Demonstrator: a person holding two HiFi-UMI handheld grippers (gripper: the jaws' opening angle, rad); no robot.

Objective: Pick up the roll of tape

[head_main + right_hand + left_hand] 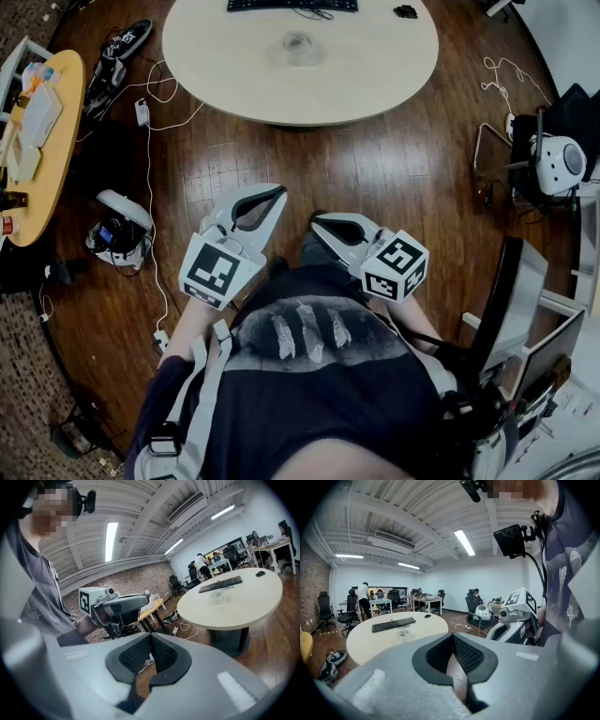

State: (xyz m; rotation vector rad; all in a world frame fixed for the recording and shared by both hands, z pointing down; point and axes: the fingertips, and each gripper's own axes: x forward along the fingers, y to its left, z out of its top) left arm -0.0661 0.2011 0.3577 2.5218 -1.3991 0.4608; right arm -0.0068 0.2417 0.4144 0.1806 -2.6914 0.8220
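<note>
Now holding left gripper [278,193] and right gripper [317,218] closed, empty, far from the roll of tape [298,47]. Probably calling for approaching first, then opening jaws.

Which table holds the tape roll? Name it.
The pale round table ahead; the roll of tape lies near its keyboard. Not the yellow table at left.

Held close to the body, the left gripper [275,194] and right gripper [319,221] tilt slightly downward, tips converging, jaws pressed together, both empty.
</note>
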